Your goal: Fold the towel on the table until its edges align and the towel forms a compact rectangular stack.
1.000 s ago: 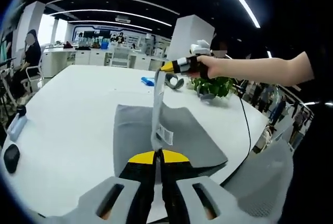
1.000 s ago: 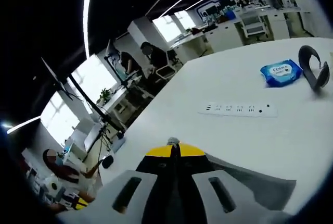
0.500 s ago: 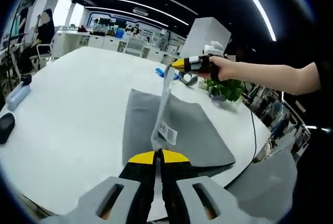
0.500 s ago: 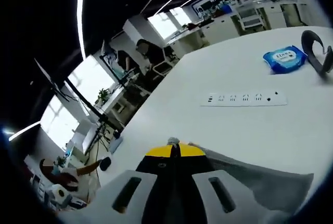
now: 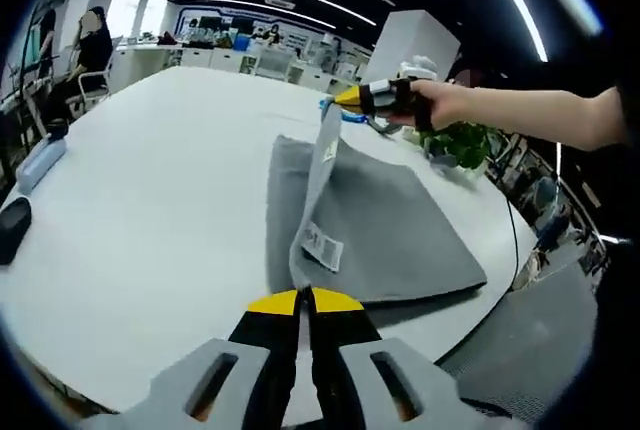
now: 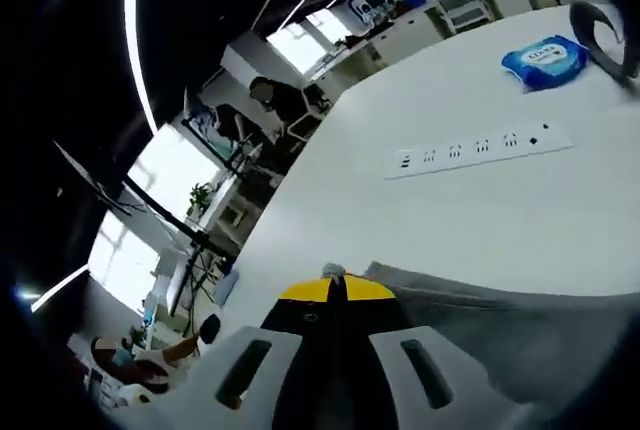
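Your right tongs [image 5: 352,98] now sit lower over the towel [image 5: 390,220] than a second ago, so the lifted edge slopes less steeply. Both tongs are closed on that edge: your left tongs [image 5: 305,299] pinch the near corner by the label [image 5: 323,247], your right tongs the far one. In the right gripper view the pinched cloth is hidden behind the jaws. The towel lies on the worktop [image 5: 150,200], its long axis running away from you.
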`<state>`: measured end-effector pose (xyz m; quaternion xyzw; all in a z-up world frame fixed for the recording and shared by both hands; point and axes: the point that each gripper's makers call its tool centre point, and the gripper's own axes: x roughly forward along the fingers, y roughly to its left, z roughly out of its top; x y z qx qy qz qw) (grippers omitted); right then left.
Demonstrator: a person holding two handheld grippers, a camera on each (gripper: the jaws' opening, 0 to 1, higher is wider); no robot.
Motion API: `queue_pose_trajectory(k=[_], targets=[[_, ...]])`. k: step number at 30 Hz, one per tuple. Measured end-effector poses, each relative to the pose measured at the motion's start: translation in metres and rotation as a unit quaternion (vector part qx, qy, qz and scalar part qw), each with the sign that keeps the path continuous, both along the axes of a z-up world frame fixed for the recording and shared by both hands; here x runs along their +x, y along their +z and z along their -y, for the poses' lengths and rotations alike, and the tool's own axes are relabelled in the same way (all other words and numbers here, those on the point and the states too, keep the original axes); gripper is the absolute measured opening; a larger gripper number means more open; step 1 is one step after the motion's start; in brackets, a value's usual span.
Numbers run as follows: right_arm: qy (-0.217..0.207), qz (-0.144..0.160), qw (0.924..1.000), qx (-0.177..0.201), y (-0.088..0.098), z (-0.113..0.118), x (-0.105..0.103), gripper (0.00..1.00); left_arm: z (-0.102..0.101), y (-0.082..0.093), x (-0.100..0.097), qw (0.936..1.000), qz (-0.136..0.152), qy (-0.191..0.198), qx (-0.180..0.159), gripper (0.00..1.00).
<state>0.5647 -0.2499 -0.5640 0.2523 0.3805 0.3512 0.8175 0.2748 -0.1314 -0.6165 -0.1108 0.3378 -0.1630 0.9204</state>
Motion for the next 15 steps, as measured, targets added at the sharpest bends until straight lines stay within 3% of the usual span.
queue_pose_trajectory(k=[4, 6, 15], targets=[[-0.016, -0.02, 0.9997, 0.007, -0.016, -0.003, 0.001, 0.0, -0.005, -0.011, -0.001, 0.9998, -0.015, 0.012, -0.008, 0.02], [-0.032, -0.04, 0.9981, 0.034, -0.02, -0.008, 0.001, 0.0, -0.006, -0.013, -0.002, 0.9998, -0.017, 0.012, -0.007, 0.02], [-0.06, -0.066, 0.9945, 0.056, -0.043, -0.015, 0.008, 0.0, -0.01, -0.023, 0.003, 0.9995, -0.028, 0.012, 0.003, 0.02]])
